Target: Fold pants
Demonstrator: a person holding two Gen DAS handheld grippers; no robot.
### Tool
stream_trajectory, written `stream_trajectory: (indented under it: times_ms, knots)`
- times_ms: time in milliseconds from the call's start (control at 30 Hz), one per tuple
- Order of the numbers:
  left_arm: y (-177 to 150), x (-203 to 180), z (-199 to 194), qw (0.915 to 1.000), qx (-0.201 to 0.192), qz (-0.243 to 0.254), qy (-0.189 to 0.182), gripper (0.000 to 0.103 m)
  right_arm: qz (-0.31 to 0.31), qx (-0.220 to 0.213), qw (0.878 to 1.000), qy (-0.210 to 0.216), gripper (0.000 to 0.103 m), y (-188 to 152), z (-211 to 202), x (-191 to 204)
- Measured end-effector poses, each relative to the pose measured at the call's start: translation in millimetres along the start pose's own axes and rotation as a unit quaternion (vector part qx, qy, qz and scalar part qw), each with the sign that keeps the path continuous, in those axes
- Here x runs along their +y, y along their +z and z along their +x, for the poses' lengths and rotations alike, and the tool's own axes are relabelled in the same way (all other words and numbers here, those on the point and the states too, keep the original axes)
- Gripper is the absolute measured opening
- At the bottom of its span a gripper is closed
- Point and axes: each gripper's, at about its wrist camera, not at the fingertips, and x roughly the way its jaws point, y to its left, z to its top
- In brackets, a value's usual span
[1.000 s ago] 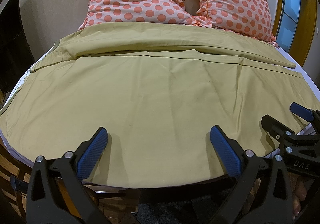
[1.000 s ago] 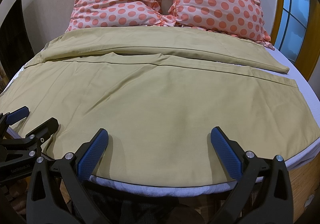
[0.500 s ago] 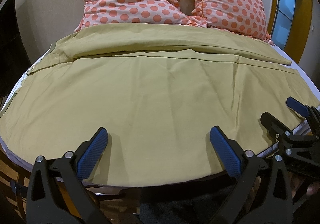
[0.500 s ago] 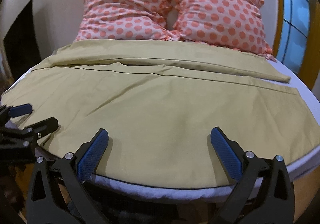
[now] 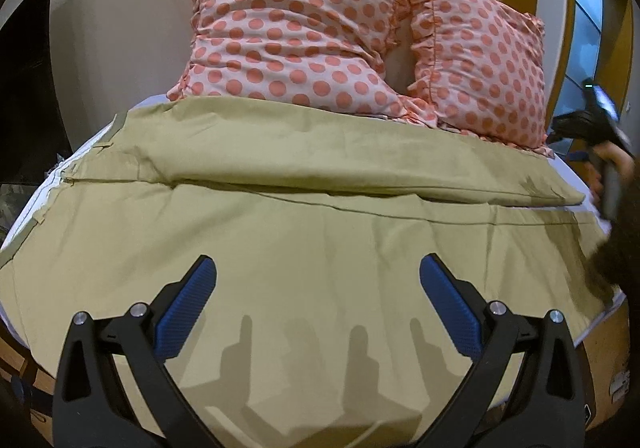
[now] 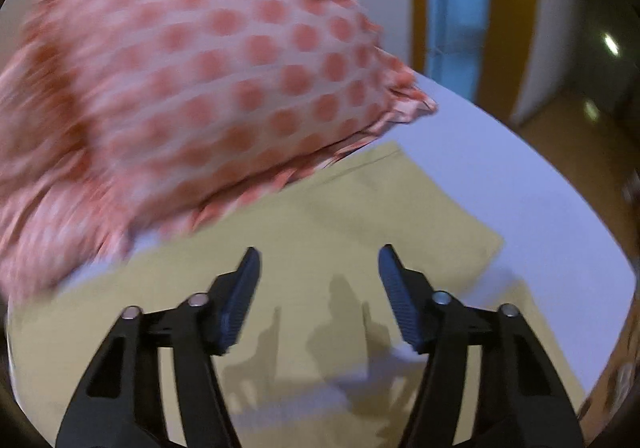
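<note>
While both tools gape empty, pants [image 5: 304, 248] lie flat beneath left tool [image 5: 318, 300], right tool [image 6: 318, 288]

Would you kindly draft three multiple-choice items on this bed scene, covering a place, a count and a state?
1. Where do the pants lie?
A. Spread flat on the bed in front of the pillows
B. Hanging over a chair
C. Bundled on the floor

2. How many polka-dot pillows stand at the head of the bed?
A. One
B. Two
C. Four

3. What state is the left gripper in?
A. Shut on the pants
B. Shut on a pillow
C. Open, holding nothing

Answers:
1. A, the khaki cloth covers the bed below the pillows.
2. B, the left wrist view shows two side by side.
3. C, its blue pads sit wide apart with only flat cloth beyond them.
</note>
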Motion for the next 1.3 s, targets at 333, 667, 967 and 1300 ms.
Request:
stream_trajectory:
  times_ms: [333, 667, 967, 1300]
  knots:
    - [11, 8, 13, 0.9997, -0.012, 0.022, 0.008, 0.101, 0.079, 0.039, 0.991, -0.104, 0.024, 54, 114, 2]
    - [8, 21, 18, 0.9994, -0.009, -0.028, -0.017, 0.101, 0.13, -0.019, 0.99, 0.053, 0.001, 33, 96, -66]
    - [-1, 29, -7, 0.9982, -0.035, -0.045, -0.018, 0.101, 0.158, -0.087, 0.961, 0.211, 0.001, -70, -53, -137]
    - [6, 27, -16, 0.9966, -0.044, -0.051, -0.046, 0.101, 0.216, 0.024, 0.95, 0.225, 0.004, -163, -73, -187]
